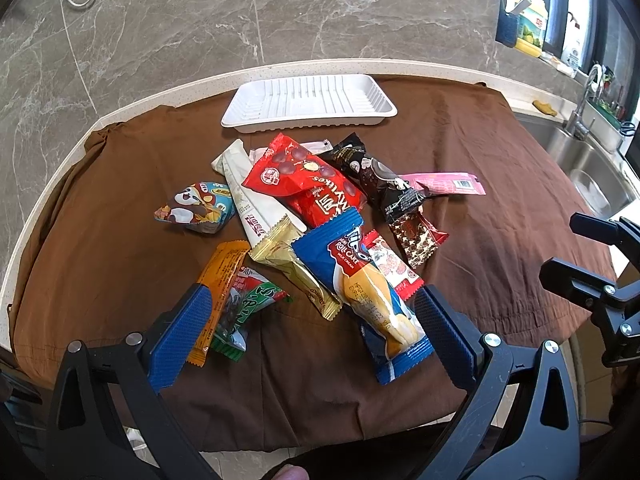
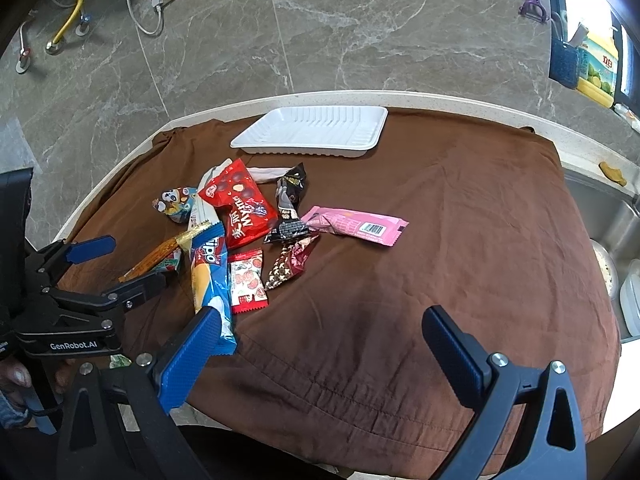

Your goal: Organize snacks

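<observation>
A grey marble-look wall backs a pale worktop [image 1: 120, 104] draped with a brown cloth [image 1: 480, 184], with a sink [image 1: 580, 160] off to the right. The snacks lie in a loose heap at the middle of the cloth, and the white tray [image 1: 310, 102] sits bare behind them, near the far edge.

The left gripper [image 1: 308, 336] hangs low over the near end of the heap, its blue fingers [image 1: 182, 340] spread wide and holding nothing; the blue roll cake pack [image 1: 360, 280] lies between them. The right gripper [image 2: 324, 360] is also released and empty, over bare cloth nearer the person.

The step in hand looks like the first pick. The roll cake pack lies on top and overlaps the gold wrapper [image 1: 296, 268] and a small red-and-white sachet [image 1: 394, 264], so closing across its narrow width and lifting straight up should leave the neighbours where they are. The orange packet [image 1: 218, 288] and green packet [image 1: 240, 316] lie right by the left finger and could get caught. The way to the tray passes over the red bag [image 1: 304, 184] and the black wrapper [image 1: 372, 172], so carry the pack high
</observation>
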`<state>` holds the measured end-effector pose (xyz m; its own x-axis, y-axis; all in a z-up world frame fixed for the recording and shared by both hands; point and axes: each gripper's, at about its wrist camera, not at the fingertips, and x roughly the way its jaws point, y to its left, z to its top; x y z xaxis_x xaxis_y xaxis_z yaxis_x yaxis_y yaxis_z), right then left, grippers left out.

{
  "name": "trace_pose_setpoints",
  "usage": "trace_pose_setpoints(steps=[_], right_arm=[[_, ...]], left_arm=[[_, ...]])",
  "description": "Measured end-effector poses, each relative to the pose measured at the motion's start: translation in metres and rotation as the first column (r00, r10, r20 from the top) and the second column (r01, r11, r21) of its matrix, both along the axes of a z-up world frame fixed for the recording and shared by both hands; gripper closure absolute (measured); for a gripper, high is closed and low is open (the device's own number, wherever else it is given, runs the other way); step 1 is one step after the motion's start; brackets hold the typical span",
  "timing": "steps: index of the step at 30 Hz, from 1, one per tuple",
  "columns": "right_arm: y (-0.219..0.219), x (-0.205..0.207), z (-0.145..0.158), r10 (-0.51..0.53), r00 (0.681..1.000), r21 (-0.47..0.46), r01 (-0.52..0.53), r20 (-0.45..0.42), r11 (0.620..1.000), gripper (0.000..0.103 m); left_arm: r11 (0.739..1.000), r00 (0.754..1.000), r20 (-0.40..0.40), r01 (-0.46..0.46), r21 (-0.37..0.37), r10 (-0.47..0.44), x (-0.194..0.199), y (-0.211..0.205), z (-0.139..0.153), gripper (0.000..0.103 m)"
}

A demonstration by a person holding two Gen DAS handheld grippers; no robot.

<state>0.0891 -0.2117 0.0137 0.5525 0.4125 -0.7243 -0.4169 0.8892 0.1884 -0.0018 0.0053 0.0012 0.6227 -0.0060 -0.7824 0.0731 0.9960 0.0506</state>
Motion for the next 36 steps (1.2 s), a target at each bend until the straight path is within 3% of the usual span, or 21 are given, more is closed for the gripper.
trace_pose_setpoints(steps=[7,13,20,26,36], right_arm=[[-0.005,0.0,0.012,0.003,1.0,0.079,-0.003,0.005,0.997,0.0],[-0.013,-0.014,0.048,-0.022,0.983,0.133,-0.003,0.18,0.991,0.0],[-0.006,-0.021,0.054,-0.074,0.94,-0.047,0.095,0.334,0.994,0.0],[0.0,-0.019,0.035,-0.039,0.963,-0.111,0.071,0.265,0.991,0.0],[0.015,-0.016,0.014,-0.001,0.989,-0.122,0.02,0.148,0.992,0.0]], left_arm=[[1.0,1.0,0.005,0.001,0.0,-0.001,0.002,-0.001,0.002,0.0],[1.0,1.0,0.013,0.003,-0.003,-0.003,0.002,-0.002,0.004,0.0],[1.0,0.999,0.038,0.014,-0.02,-0.014,-0.001,-0.004,0.009,0.0],[0.999,1.0,0.03,0.004,-0.033,-0.003,-0.002,-0.002,0.008,0.0],[0.998,0.999,-0.014,-0.037,-0.052,0.036,0.0,0.01,-0.001,0.0]])
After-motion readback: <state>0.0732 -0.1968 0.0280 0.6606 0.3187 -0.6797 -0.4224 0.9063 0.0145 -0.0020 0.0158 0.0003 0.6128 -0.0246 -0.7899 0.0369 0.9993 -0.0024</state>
